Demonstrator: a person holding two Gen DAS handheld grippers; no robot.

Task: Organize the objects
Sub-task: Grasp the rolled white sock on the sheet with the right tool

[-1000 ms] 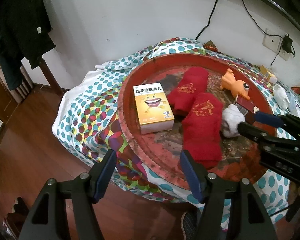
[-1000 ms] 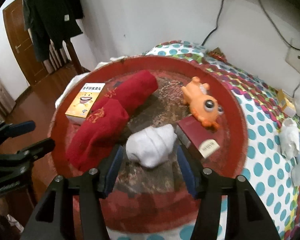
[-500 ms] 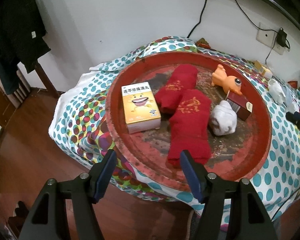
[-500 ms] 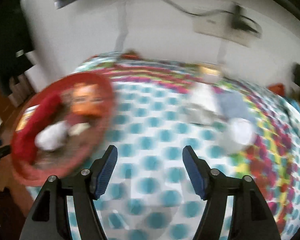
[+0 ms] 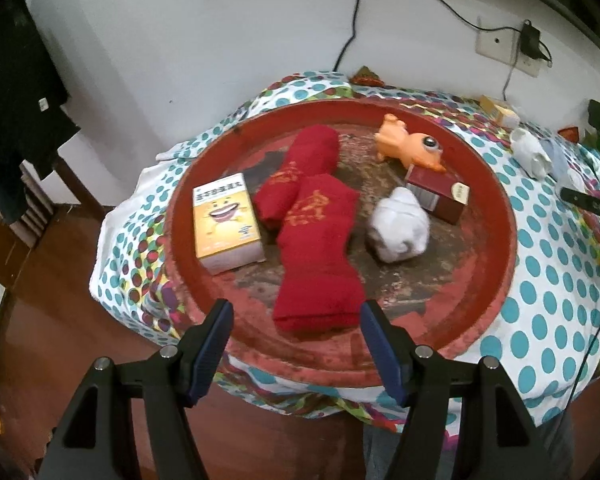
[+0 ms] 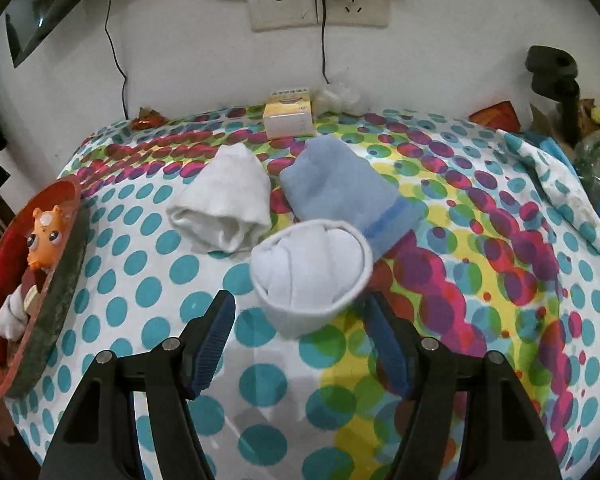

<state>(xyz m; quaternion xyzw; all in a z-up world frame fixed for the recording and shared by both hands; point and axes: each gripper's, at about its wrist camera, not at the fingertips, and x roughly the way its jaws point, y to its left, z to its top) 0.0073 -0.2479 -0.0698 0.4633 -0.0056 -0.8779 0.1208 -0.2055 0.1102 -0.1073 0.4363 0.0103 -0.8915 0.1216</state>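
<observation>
1. Left gripper (image 5: 296,344) is hanging just off the near edge of the round red tray (image 5: 496,292), jaws spread wide, nothing in them.
2. Closest thing on that tray is a pair of rolled red socks (image 5: 320,256), one lying half over the other, running from the near rim toward the far middle.
3. Left of the socks sits a yellow box with a grinning cartoon face (image 5: 226,222), just beside them.
4. Right of the socks there's a balled white sock (image 5: 398,224), touching a dark red box (image 5: 440,194) behind it.
5. At the far right of the tray, an orange toy animal (image 5: 412,146) lies against that dark red box.
6. Over on the right wrist cam, the right gripper (image 6: 300,334) is wide open too, holding nothing, with a rolled white sock bundle (image 6: 312,266) sitting on the polka-dot cloth (image 6: 148,292) right in front of the gap.
7. Behind it: a folded white sock (image 6: 224,208) on the left and a light blue sock (image 6: 348,196) on the right, the blue one touching the bundle.
8. Farthest back, near the wall, a small yellow-and-white box (image 6: 288,114).
9. The tray pokes into the left edge of that view.
</observation>
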